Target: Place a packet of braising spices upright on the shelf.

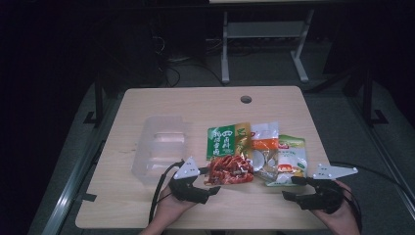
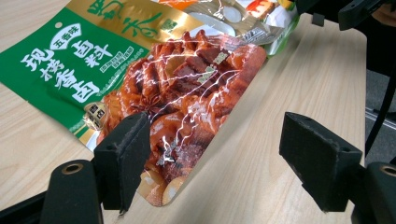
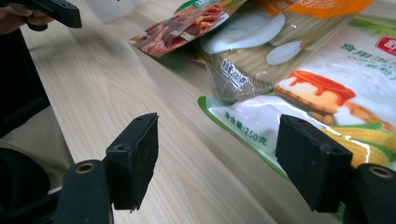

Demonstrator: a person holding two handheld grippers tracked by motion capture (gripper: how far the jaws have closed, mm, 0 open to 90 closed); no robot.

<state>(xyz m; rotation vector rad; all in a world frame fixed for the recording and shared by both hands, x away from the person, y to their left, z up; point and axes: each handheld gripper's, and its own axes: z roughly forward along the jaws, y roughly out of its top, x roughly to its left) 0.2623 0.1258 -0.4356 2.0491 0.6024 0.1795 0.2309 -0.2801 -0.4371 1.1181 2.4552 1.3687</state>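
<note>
in the high view, a light wooden table (image 1: 147,205) carries a clear plastic container (image 1: 160,147) at its left-middle and three food packets fanned out side by side at its centre. the green and red spice packet (image 1: 227,154) lies leftmost of the three, its red end toward the person. overlapping its right edge is the orange and tan packet (image 1: 264,147), and the white and green starch packet (image 1: 292,159) lies at the right, partly under it. the left claw (image 1: 211,192) sits just in front of the red end of the spice packet, held by a hand that comes in from the bottom edge; its jaws stand wide with nothing between them. the right claw (image 1: 288,188) is near the front corner of the starch packet, jaws also wide and empty.

in the left gripper view, the left claw (image 2: 215,163) is spread wide above bare wood. the spice packet (image 2: 177,93) lies ahead and to the left, its lower corner behind the left pad; i cannot tell whether that pad touches the packet. the right pad is well clear of it.

in the right gripper view, the right claw (image 3: 217,163) is spread wide over the table. the starch packet (image 3: 299,107) lies ahead, its corner reaching behind the right pad, with the orange and tan packet (image 3: 252,51) above it and the spice packet (image 3: 180,28) farther off. the other claw shows at the top left corner.
</note>
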